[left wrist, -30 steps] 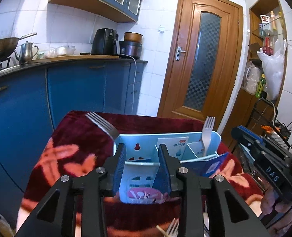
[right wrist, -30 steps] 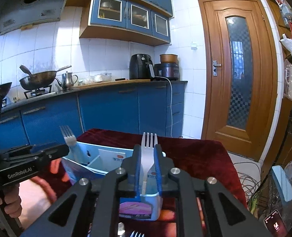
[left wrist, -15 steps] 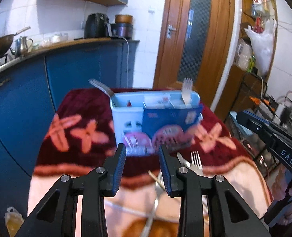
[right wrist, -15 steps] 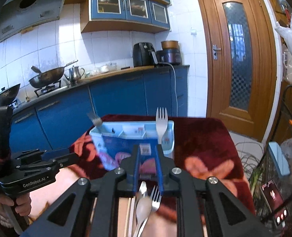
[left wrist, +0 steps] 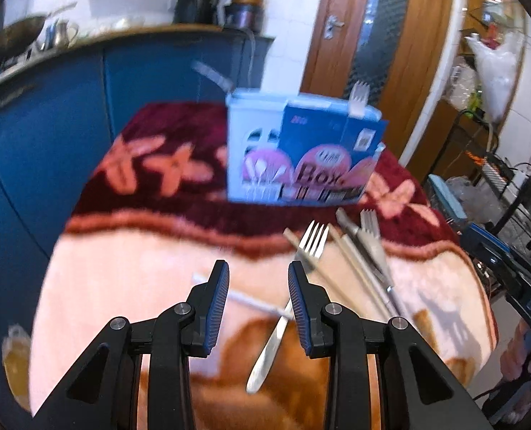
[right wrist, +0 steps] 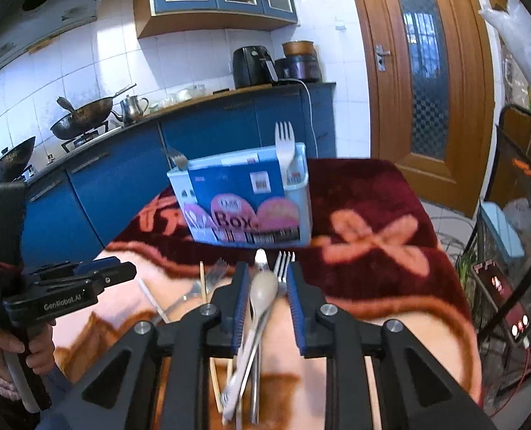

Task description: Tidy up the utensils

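On the table lies a fleecy blanket (left wrist: 150, 286), dark red with pink flowers at the far side and pale pink at the near side. On its dark red part stands the light blue utensil box (right wrist: 243, 197), with a blue and pink label that reads "Box". A white plastic fork (right wrist: 285, 147) stands upright at the right end of the box, tines up. At the left end a metal fork (right wrist: 176, 157) leans out over the rim.

The left gripper (left wrist: 258, 279) hangs above the pale part of the blanket with its jaws wide apart and nothing between them. Just to the right of it lies a metal fork (left wrist: 294, 286), tines toward the box; its handle passes under the right finger. Further right lie more loose utensils close together: chopsticks (left wrist: 351, 261), another fork (left wrist: 373, 236) and a knife-like piece, but the blur does not let me separate them well.

The right gripper (right wrist: 265, 286) is low over this loose heap, its jaws half open. Between the blue pads I see a spoon (right wrist: 261, 297), and beside it the tines of a fork (right wrist: 284, 261). The pads do not touch them. The left gripper and the hand (right wrist: 21, 351) that holds it appear at the left in the right wrist view.
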Tool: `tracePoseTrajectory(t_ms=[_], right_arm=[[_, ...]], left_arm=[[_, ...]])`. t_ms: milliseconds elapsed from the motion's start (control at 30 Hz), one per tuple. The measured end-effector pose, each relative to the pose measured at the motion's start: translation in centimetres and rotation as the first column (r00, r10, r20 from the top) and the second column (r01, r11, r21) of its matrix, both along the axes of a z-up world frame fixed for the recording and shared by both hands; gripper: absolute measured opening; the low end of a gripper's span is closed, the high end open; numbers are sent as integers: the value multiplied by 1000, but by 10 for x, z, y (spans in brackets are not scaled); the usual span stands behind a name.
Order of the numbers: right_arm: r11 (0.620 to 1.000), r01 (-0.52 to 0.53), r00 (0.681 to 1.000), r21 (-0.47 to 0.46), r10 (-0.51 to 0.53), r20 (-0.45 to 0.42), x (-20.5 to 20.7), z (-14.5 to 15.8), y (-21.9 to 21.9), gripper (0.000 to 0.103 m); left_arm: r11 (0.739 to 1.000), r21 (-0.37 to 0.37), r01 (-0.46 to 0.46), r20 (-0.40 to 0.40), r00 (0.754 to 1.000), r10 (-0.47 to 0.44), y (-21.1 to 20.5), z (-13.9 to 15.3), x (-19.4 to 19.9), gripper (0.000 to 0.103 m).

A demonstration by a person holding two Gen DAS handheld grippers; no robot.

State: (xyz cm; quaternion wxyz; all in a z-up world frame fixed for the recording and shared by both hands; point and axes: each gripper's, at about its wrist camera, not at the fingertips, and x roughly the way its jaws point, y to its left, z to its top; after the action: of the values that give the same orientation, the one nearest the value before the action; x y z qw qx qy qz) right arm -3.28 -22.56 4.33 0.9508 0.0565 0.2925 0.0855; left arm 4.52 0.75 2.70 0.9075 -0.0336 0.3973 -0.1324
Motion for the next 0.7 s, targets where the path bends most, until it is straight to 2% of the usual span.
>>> tracePoseTrajectory(t_ms=[167,533,700], right_arm=[[1000,23,999,6,-23,-36,-4,-15,-10,25],[998,53,995,22,-51,-84,-2,-34,-26,27],[998,51,994,28,-48,-101,0,-40,-27,27]], left_arm=[[998,-36,-49,-135,990,44,4,-27,13,35],[994,-85,-68,-228,973,47,3,-43,47,34],[990,-123,-74,-253,967,40,6,-46,61,21]])
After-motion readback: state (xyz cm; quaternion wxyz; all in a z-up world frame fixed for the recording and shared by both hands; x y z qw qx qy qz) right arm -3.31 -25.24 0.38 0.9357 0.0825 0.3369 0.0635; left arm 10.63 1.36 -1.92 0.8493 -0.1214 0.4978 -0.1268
